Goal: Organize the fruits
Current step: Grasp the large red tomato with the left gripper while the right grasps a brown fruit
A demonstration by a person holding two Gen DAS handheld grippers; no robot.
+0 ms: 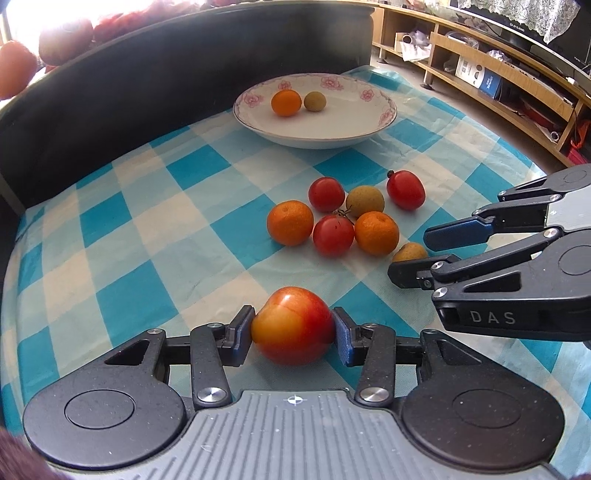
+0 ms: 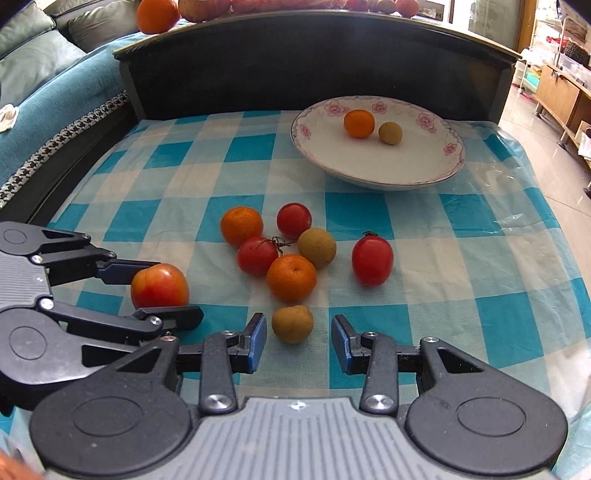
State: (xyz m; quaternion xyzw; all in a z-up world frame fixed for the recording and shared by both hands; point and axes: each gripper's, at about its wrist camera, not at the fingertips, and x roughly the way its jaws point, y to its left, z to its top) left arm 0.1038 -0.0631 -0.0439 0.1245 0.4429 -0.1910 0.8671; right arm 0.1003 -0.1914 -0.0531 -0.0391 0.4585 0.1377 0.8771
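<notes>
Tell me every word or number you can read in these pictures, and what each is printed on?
"DAS": raised letters on the black body of the right gripper, seen from the left wrist.
Blue-and-white boxes on the wooden shelf: print too small and blurred to read.
Nothing else legible.

You get bright daylight in both views, pouring from a blown-out window (image 1: pixel 26 22) at the upper left of the left wrist view. Fisheye bending curves the dark headboard (image 2: pixel 314 59) and shelving (image 1: pixel 498 74) at the edges. The checked cloth (image 1: pixel 155 229) stays sharp, shadows soft beneath the fruit; the lower corners smear into blur.
</notes>
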